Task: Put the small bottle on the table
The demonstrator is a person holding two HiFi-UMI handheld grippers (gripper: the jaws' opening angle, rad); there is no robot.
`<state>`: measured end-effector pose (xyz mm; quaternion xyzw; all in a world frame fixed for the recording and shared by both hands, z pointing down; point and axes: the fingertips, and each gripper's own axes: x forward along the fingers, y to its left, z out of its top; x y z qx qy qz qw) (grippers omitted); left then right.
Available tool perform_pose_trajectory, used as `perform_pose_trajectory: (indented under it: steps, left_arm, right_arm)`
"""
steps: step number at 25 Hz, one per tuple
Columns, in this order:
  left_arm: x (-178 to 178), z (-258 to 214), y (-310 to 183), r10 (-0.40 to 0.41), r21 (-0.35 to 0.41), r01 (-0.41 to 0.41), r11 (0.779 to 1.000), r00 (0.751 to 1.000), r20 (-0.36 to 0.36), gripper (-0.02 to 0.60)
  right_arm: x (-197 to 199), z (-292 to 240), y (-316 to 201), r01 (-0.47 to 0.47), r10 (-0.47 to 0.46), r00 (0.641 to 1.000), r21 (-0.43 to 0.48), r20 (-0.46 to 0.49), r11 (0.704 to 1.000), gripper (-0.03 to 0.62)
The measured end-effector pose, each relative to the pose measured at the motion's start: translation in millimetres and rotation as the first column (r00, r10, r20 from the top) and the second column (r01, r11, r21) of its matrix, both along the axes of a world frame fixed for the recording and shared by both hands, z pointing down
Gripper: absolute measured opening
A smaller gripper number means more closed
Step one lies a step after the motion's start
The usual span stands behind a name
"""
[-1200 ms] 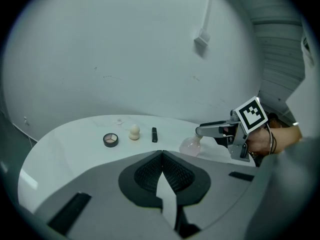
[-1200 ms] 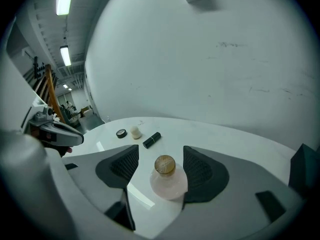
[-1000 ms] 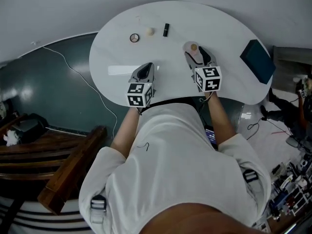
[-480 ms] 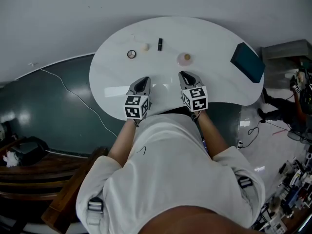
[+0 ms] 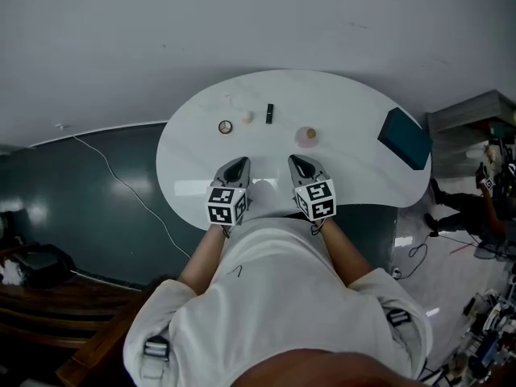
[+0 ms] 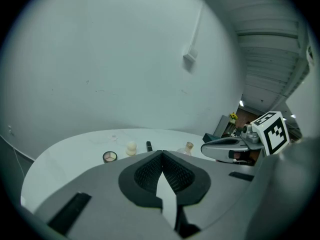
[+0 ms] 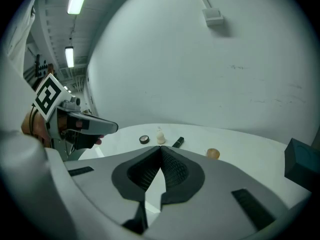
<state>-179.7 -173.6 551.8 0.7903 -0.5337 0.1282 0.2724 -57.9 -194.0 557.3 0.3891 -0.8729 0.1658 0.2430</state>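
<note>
Small bottle [image 5: 306, 135] stands on the white table [image 5: 355, 111], right of centre, untouched. Right tool [image 5: 300, 166] has just been closing and is shut, empty. Left tool [image 5: 236, 166] is shut on nothing too. Placement looks done.

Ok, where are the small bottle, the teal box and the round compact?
small bottle [image 5: 306, 136], head view, on its top, seen from above
teal box [image 5: 405, 138], head view, middle of its top face
round compact [image 5: 225, 126], head view, centre of its face
</note>
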Motion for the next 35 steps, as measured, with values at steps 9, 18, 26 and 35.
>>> perform_pose_trajectory:
  steps: [9,18,26,35]
  left_arm:
    - [-14.5,-67.2,-25.5,-0.038,0.154,0.041,0.987,0.999,-0.024,0.012]
    - [-26.9,-147.1,-42.0,-0.061,0.33,0.063,0.942,0.998,-0.017,0.012]
    - [-27.8,-176.7,-44.7,-0.07,0.398,0.045,0.916,0.996,0.047,0.012]
    - [-21.1,-180.3,-44.0,-0.056,0.41,0.029,0.912,0.997,0.054,0.012]
  right_arm:
    - [-19.2,-79.9,-27.2,-0.021,0.01,0.997,0.163,0.072,0.986,-0.002]
    - [-25.5,-150.1,-45.4,-0.029,-0.005,0.994,0.3,0.114,0.954,-0.002]
    - [-25.4,-182.2,-48.7,-0.037,-0.012,0.991,0.366,0.131,0.93,-0.002]
    - [-17.8,-181.9,-51.9,-0.061,0.011,0.99,0.364,0.137,0.929,-0.002]
